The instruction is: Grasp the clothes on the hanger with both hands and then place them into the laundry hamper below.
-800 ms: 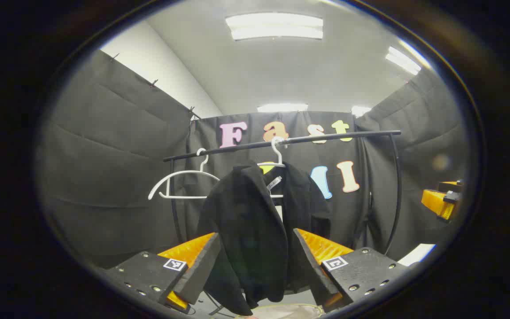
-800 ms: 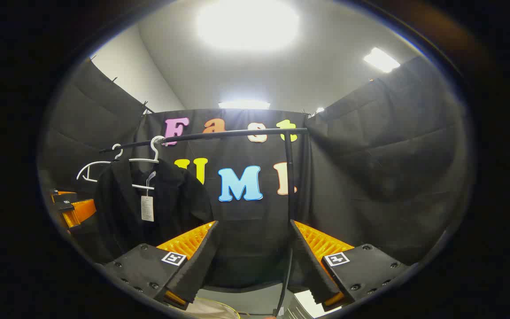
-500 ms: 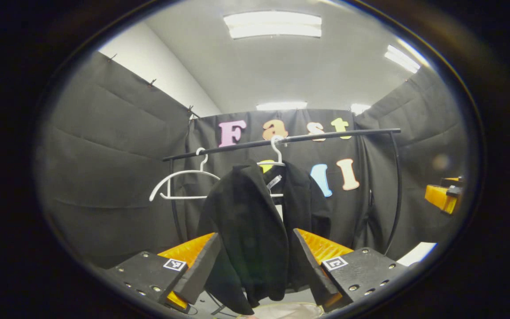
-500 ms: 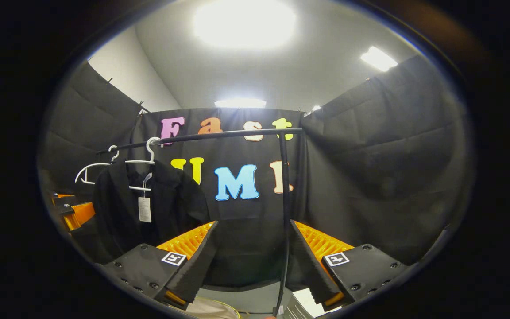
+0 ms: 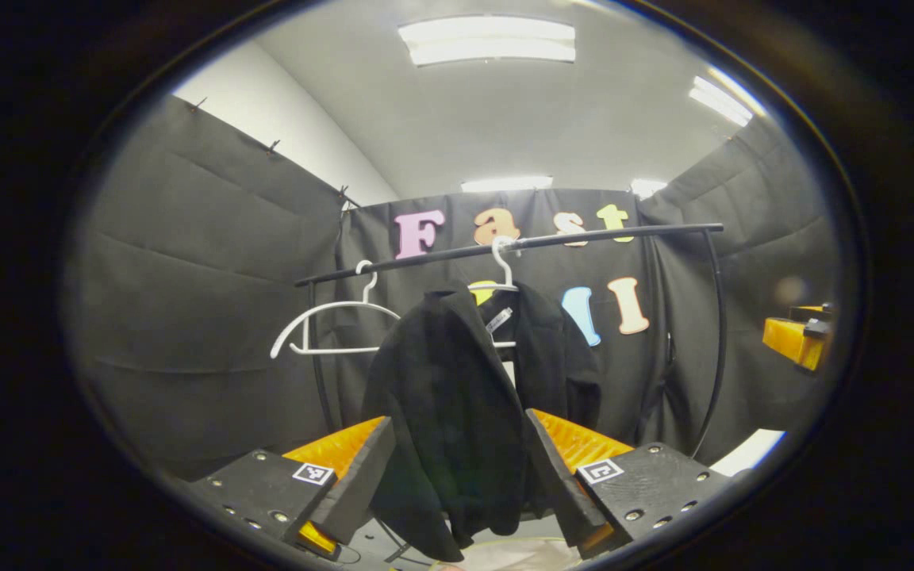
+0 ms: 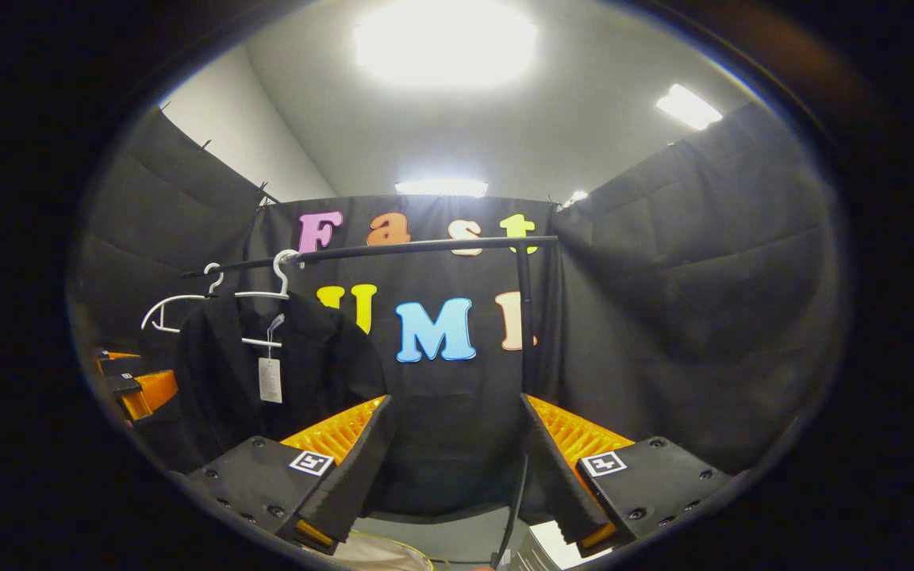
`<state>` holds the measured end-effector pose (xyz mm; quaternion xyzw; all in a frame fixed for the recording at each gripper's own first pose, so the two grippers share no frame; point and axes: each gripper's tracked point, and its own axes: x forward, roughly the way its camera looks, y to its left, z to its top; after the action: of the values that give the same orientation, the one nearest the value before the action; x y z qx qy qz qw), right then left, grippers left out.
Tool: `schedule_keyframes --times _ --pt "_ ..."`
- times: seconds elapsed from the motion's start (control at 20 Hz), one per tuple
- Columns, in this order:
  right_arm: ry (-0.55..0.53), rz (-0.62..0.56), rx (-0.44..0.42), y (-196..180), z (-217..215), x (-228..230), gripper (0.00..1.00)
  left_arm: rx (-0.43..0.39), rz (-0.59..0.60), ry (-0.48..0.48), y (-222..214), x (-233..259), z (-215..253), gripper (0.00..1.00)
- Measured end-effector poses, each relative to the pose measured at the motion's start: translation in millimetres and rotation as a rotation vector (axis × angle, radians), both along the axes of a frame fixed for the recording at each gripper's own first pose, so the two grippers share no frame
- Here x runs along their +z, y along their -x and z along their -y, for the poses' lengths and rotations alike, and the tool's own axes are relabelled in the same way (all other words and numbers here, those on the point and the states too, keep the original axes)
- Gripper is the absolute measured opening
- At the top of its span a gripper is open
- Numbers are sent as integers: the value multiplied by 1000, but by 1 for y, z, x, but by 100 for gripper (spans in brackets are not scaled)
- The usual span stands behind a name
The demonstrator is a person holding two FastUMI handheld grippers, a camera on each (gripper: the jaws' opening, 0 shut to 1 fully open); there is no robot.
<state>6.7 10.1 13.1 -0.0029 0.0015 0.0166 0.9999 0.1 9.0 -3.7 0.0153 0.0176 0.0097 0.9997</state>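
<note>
Jacket [image 5: 457,412], black, hanging from a white hanger [image 5: 502,266] on the black rail [image 5: 505,247], dead ahead in the left gripper view. Lower hem dropping between the fingers of the left hand-held gripper [image 5: 457,492], fingers spread wide, cloth framed in the gap; cannot tell from this angle whether either finger touches it. Far shoulder and sleeve half hidden behind the near lapel. Small tag at the collar, too small to make out. Empty white hanger [image 5: 322,329] on the same rail, just to the jacket's left, with open room beyond it up to the rail's upright. Pale rim of the laundry hamper [image 5: 505,555] peeking in at the very bottom, under the hem, mostly cut off. Right hand-held gripper [image 5: 794,337] glimpsed at the far right edge, well apart from the garment, only partly in view.

Over to the right gripper view: same jacket [image 6: 282,373] off to the left, hang tag [image 6: 270,379] dangling at the front, its lower part hidden behind the near finger. Right hand-held gripper [image 6: 457,484] with fingers wide apart, holding nothing, only black cloth wall and the rail's upright post [image 6: 524,317] ahead. Left hand-held gripper [image 6: 136,385] at the left edge, beside the jacket. Hamper rim [image 6: 385,551] cut off at the bottom.
</note>
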Motion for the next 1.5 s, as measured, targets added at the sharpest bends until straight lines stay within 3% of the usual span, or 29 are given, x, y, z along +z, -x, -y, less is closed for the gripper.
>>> schedule_keyframes --times 0.7,1.05,1.5 --pt "-10 13 50 -4 -40 12 96 -19 21 7 -4 8 -4 94" --pt "-19 18 99 -20 -89 21 96 -92 19 46 -9 12 0 94" --pt "-20 -23 255 -66 -158 13 96 -97 13 99 -25 12 7 94"
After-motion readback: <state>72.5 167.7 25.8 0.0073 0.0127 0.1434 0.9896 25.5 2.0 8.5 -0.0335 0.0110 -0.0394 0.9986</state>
